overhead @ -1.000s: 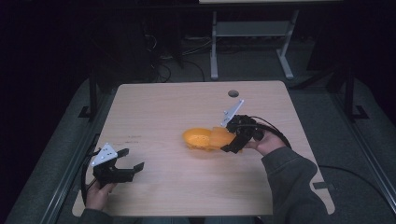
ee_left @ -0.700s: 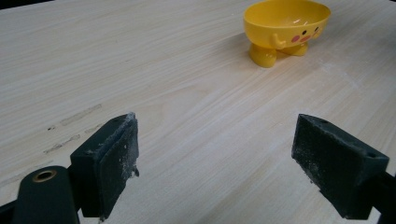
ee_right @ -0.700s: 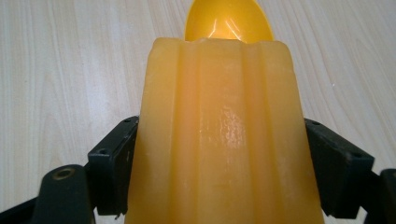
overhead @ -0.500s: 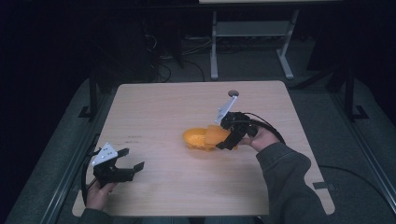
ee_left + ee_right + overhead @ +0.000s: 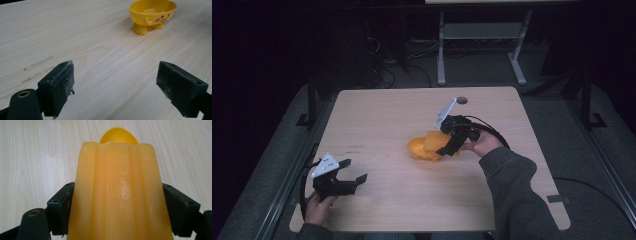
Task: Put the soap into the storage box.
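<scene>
A yellow footed bowl (image 5: 418, 151) with a cartoon face stands near the table's middle, and the left gripper view has that bowl (image 5: 152, 11) far ahead at the upper right. My right gripper (image 5: 446, 146) is shut on a pale orange ridged block (image 5: 120, 192), its jaws pressing both of the block's sides. The block (image 5: 430, 138) hangs tilted over the bowl's right rim, and the bowl's rim (image 5: 118, 135) peeks out beyond the block's far end. Whether the block touches the bowl is unclear. My left gripper (image 5: 354, 171) rests open low at the front left, and nothing sits inside that gripper (image 5: 115, 85).
The light wooden table (image 5: 377, 115) has a small round dark hole (image 5: 461, 100) near its far right edge. Faint pencil-like marks (image 5: 37, 66) lie on the wood by the left gripper. A metal stand (image 5: 482, 35) is on the floor behind.
My right gripper has moved left with the orange block, bringing it over the bowl's right rim. The left gripper has stayed put.
</scene>
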A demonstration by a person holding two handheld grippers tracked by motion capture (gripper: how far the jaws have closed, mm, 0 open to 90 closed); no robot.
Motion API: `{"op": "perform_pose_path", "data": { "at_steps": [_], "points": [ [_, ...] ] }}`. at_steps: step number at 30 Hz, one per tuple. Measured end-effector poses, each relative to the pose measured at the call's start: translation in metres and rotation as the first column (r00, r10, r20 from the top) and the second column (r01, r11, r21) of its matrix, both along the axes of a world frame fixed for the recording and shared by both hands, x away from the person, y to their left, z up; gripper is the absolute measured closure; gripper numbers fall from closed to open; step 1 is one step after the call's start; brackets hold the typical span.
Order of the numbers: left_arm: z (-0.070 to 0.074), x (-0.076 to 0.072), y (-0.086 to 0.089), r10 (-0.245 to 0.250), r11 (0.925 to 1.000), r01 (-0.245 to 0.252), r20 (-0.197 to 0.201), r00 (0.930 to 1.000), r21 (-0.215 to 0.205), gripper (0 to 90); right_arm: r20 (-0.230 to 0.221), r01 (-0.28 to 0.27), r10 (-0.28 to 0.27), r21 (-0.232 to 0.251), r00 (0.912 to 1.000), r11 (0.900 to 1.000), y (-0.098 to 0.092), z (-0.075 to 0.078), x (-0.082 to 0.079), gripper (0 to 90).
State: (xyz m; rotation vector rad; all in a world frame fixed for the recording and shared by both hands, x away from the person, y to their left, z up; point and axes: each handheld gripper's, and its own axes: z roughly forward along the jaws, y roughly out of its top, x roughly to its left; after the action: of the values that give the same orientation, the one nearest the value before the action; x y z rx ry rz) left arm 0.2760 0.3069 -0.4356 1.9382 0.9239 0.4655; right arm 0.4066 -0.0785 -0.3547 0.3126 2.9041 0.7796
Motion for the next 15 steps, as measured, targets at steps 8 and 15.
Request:
{"op": "perform_pose_path", "data": {
  "at_steps": [8, 15],
  "points": [
    [0.0, 0.0, 0.001, 0.0, 1.0, 0.0, 0.003, 1.0, 0.002, 14.1, 0.008, -0.019, 0.019, -0.004, 0.9998, 1.0, 0.011, 0.005, 0.007, 20.6],
    [0.0, 0.0, 0.0, 0.001, 1.0, -0.001, 0.004, 1.0, 0.0, 14.1, -0.004, -0.027, 0.027, 0.011, 0.9996, 1.0, 0.016, 0.005, 0.012, 20.6]
  ]
}}
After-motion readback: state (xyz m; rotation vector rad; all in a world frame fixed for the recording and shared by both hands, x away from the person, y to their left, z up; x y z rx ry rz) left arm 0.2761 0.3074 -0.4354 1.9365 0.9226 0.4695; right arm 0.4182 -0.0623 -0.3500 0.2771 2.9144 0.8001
